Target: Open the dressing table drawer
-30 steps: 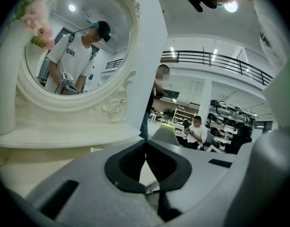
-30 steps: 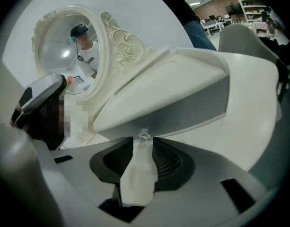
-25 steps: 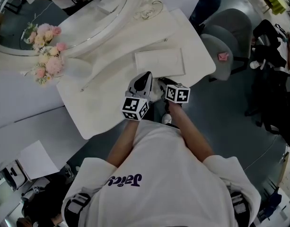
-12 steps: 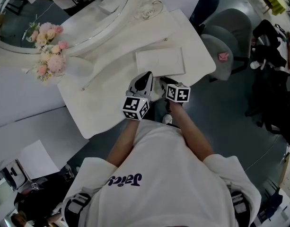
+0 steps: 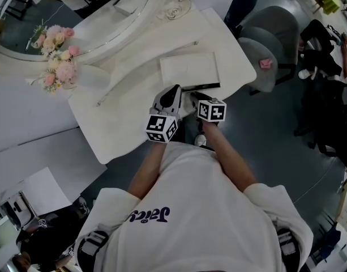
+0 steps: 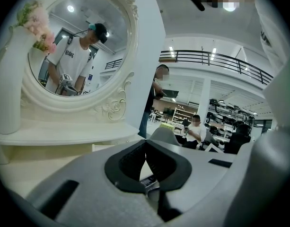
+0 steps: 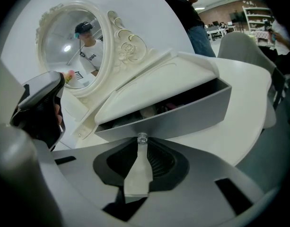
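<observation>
The drawer (image 7: 182, 110) stands a little way out of its white housing on the worktop (image 7: 249, 103), with a dark gap above its grey front. The small clear knob (image 7: 142, 138) in the middle of that front sits between the jaw tips of the right hand-held gripper (image 7: 144, 145). Its jaws have just been closing and now pinch the knob, standing only as far apart as the knob is wide.

The left hand-held gripper (image 6: 145, 145) hangs just beside the right one over the worktop's near edge, jaws closed tip to tip with nothing between them.

Behind the drawer rises an oval mirror (image 7: 71, 46) in a carved white frame (the person shows in it). Pink flowers (image 5: 57, 67) stand at the worktop's far left, and grey chairs (image 5: 264, 55) sit off its right end.
</observation>
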{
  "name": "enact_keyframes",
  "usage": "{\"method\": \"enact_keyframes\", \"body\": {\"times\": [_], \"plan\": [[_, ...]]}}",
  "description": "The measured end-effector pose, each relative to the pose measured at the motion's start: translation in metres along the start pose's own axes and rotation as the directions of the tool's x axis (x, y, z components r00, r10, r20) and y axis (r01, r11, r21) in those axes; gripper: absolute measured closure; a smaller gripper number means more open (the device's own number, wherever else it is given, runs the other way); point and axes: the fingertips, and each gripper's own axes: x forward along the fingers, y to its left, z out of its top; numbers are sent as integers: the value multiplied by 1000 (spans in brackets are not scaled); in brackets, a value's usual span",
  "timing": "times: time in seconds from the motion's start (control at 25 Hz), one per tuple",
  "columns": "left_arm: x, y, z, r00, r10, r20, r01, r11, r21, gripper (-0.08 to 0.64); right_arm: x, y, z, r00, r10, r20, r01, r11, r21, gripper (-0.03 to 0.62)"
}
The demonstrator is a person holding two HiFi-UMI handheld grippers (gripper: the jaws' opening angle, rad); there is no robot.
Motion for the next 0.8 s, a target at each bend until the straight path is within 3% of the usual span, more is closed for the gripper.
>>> {"method": "enact_keyframes", "body": {"times": [0.8], "plan": [[-28, -33, -11, 1000, 7, 20, -7, 1000, 10, 545, -28, 5, -45, 999, 23, -34, -24, 999, -30, 526]]}}
